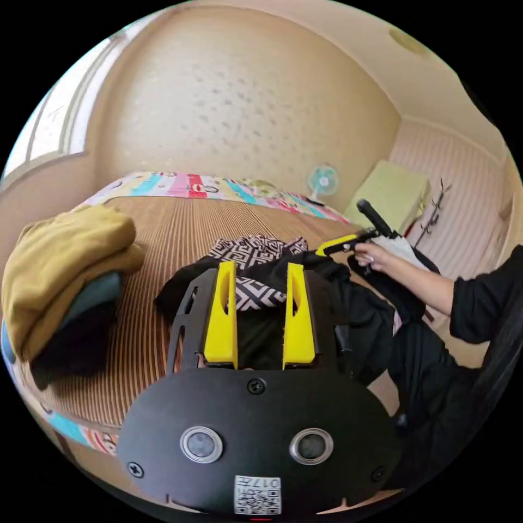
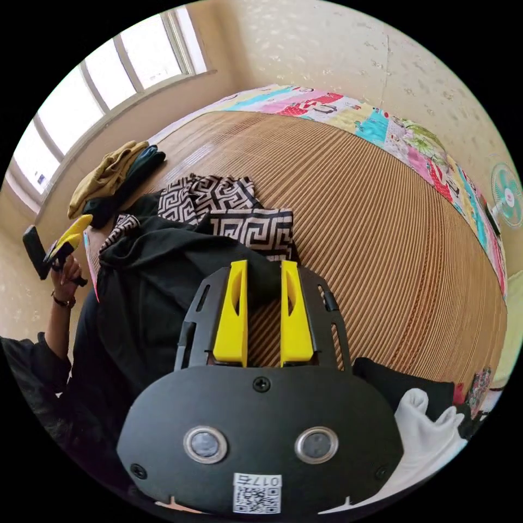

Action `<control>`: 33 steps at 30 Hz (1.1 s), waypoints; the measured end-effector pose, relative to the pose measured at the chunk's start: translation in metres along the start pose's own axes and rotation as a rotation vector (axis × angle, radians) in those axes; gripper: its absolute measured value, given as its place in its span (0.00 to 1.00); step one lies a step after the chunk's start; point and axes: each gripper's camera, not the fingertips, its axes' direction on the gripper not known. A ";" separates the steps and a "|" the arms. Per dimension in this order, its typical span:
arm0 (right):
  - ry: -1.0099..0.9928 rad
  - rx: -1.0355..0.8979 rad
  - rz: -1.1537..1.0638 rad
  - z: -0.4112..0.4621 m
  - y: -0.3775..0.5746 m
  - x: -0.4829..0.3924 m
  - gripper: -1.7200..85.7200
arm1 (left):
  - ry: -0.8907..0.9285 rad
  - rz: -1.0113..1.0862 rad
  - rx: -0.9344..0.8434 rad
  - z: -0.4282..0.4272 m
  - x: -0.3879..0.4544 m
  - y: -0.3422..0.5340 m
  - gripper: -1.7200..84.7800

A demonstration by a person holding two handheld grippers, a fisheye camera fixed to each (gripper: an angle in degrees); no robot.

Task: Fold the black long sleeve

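The black long sleeve [image 2: 158,272] lies crumpled at the near edge of the bed, partly hanging over the side; in the left gripper view it [image 1: 354,305] spreads below a person's hand. A black-and-white patterned garment [image 2: 239,218] [image 1: 250,250] lies tangled with it. My right gripper [image 2: 263,269] is open, its jaws apart over a fold of the black cloth on the mat. My left gripper [image 1: 260,272] hangs open above the heap, holding nothing. Each gripper appears in the other's view: the right gripper [image 1: 338,245] in a hand, the left gripper [image 2: 68,237] raised beside the bed.
A striped bamboo mat [image 2: 381,218] covers the bed over a colourful sheet [image 2: 381,122]. A folded stack topped by a mustard garment [image 1: 65,256] [image 2: 109,169] sits near the window side. White cloth [image 2: 430,430] and dark cloth lie at the near corner. A fan [image 1: 322,182] stands beyond the bed.
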 end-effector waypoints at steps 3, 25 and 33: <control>0.020 -0.040 -0.005 0.006 -0.010 -0.003 0.05 | -0.023 0.080 -0.217 0.038 -0.005 -0.034 0.18; 0.164 0.296 0.132 -0.054 -0.013 -0.029 0.05 | 0.126 -0.648 -0.008 -0.001 -0.089 -0.100 0.06; 0.313 0.212 0.189 -0.053 -0.008 -0.041 0.11 | -0.129 -0.733 -0.131 0.017 -0.073 -0.042 0.16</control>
